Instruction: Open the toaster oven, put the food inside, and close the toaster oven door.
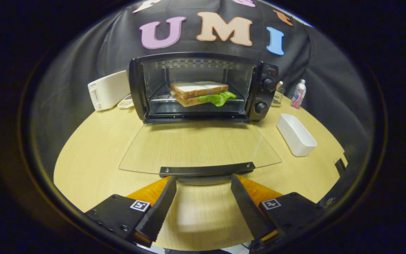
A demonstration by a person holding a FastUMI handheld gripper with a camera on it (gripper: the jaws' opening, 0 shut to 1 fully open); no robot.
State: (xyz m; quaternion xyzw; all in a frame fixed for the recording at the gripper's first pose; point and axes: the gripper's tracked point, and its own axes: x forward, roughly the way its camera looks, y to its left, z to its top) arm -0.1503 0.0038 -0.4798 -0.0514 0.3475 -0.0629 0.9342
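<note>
The gripper [203,180] is level, its fingers [160,208] spread wide apart, holding nothing.

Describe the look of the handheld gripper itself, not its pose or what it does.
The gripper has two flat, wedge-shaped fingers with finely serrated inner edges, tapering toward their tips. Each finger is mounted on a black block carrying a small square black-and-white marker. Orange body parts sit behind the fingers. No cables are visible.
</note>
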